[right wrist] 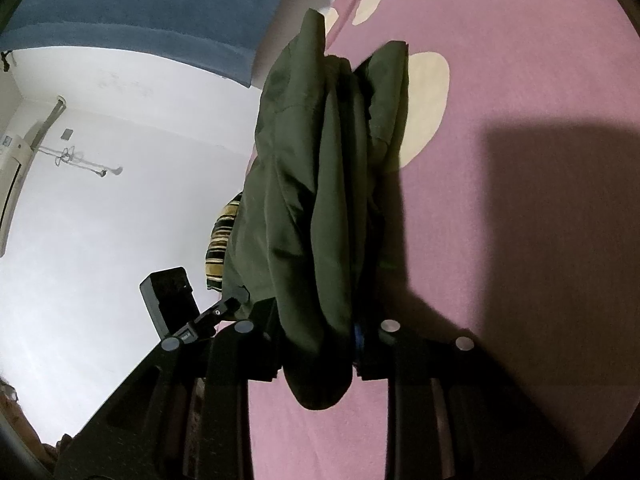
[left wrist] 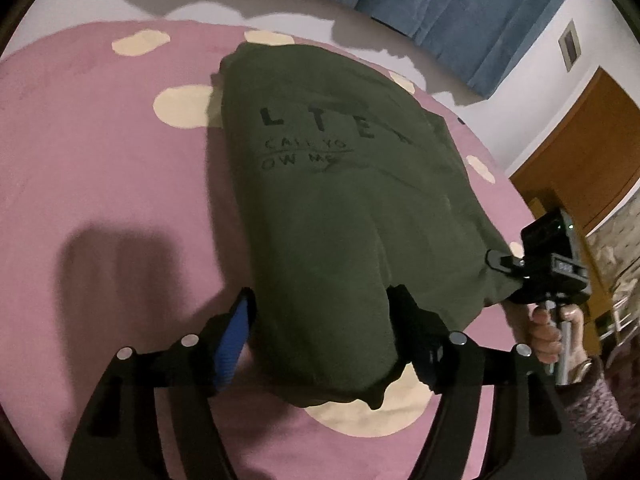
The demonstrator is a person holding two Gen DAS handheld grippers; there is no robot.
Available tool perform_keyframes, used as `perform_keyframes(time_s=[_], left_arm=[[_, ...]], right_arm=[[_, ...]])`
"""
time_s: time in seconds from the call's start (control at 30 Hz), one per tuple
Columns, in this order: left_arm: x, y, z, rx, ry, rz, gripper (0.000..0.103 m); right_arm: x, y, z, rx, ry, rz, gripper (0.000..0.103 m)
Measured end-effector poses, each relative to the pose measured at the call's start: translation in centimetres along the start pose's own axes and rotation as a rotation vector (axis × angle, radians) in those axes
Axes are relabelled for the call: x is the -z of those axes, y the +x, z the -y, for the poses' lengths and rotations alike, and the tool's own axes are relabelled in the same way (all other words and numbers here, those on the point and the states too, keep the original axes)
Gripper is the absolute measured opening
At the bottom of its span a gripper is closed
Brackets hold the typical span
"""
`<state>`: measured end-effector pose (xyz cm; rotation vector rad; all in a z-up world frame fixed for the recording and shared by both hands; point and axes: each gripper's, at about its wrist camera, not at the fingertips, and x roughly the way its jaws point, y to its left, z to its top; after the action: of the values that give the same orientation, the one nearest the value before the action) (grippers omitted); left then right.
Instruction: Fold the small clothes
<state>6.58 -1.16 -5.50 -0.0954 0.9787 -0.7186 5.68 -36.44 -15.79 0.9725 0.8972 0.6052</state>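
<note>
A dark green T-shirt [left wrist: 340,200] with black lettering hangs over the pink bed cover [left wrist: 100,160], its far end resting on the bed. My left gripper [left wrist: 326,332] holds its jaws wide around the near bunched hem. The blue pad [left wrist: 236,340] shows bare beside the cloth, with no visible pinch. My right gripper [left wrist: 500,262], held by a hand [left wrist: 548,332], clamps the shirt's right corner. In the right wrist view the shirt [right wrist: 320,180] hangs in thick folds from the right gripper [right wrist: 320,344], which is shut on it.
The pink cover carries cream spots [left wrist: 184,108] and spreads wide to the left. Blue curtains [left wrist: 460,8] hang behind the bed, and a wooden door [left wrist: 592,140] stands at the right. A striped cushion [right wrist: 222,244] peeks out behind the shirt, against a white wall [right wrist: 100,220].
</note>
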Motion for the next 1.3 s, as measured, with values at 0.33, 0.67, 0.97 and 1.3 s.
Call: perform_keyframes(time_s=[0.33,0.67,0.97,1.3], left_arm=[[0.6,-0.7,0.3,-0.09,-0.024,0.037,0.082],[2.6,-3.8,4.4,-0.315,0.073,0.127,0.085],[4.9,-5.8,6.7,-0.437,0.119,0.2,0.086],[6.1,-6.4,7.3,-0.477,0.031,0.208,0.086]], right_arm=[[0.8,-1.9,0.5,-0.018,0.033,0.054,0.032],[3.6,-4.1,-3.0,0.236,-0.05,0.138,0.071],[6.8,-1.2,-7.3,0.645,-0.253,0.187,0.084],[8.5,1.3,-8.3,0.783,-0.346,0.195,0.09]])
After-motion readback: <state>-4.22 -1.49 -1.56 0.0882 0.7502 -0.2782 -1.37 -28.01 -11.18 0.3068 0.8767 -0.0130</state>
